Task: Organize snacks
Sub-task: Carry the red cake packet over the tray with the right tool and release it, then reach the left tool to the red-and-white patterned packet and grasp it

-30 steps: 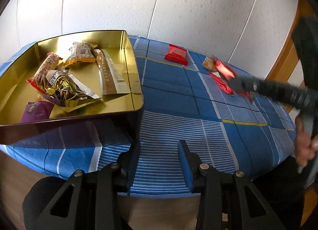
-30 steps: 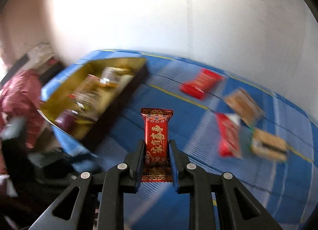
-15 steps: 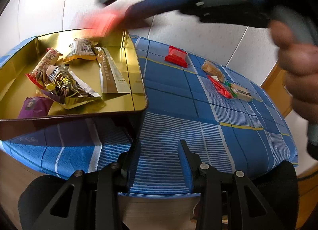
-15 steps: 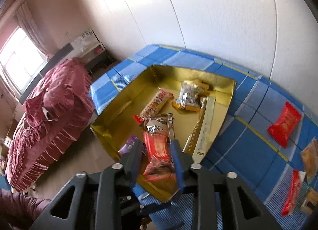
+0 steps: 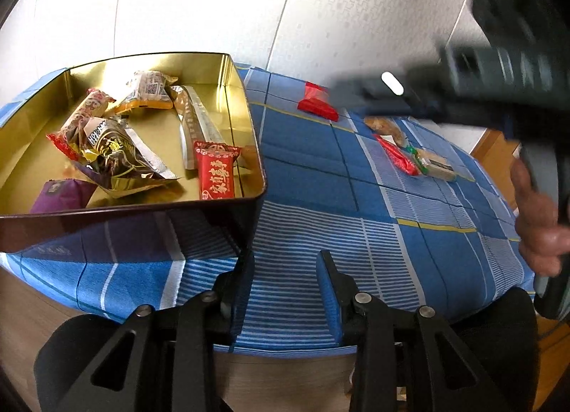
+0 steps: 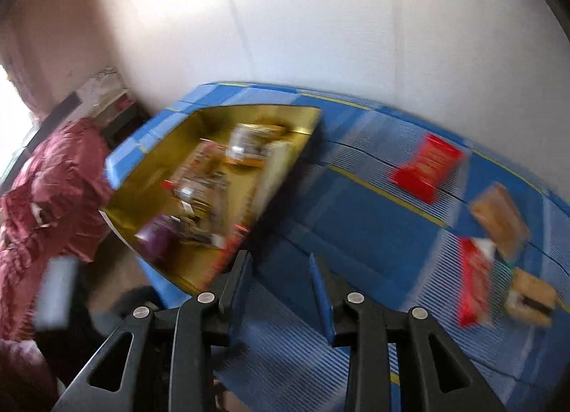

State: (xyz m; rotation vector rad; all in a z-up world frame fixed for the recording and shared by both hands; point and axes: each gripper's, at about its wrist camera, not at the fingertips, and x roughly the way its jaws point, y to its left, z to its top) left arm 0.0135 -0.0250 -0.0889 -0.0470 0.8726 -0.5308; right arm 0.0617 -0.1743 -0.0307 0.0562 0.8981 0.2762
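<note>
A gold tin box [image 5: 249, 116] sits at the table's left and holds several snack packets, among them a red packet with white characters [image 5: 215, 173] leaning in its near right corner. The box also shows, blurred, in the right wrist view [image 6: 299, 119]. On the blue checked cloth lie a red packet [image 5: 317, 105] [image 6: 427, 166], a tan biscuit pack [image 5: 384, 125] [image 6: 498, 223], a long red packet [image 5: 397, 155] [image 6: 472, 287] and a sandwich biscuit [image 5: 436, 166] [image 6: 530, 299]. My left gripper [image 5: 285, 287] is open and empty at the table's near edge. My right gripper [image 6: 279, 287] is open and empty right of the box.
The round table's blue cloth [image 5: 302, 180] spreads right of the box. A white panelled wall [image 5: 320, 20] stands behind. A dark red bedspread [image 6: 46, 191] lies left of the table. The right hand and its tool [image 5: 534, 180] hang over the table's right side.
My right gripper carried the red packet over the box, let it go there and opened. It has swung back right. The left gripper has stayed put.
</note>
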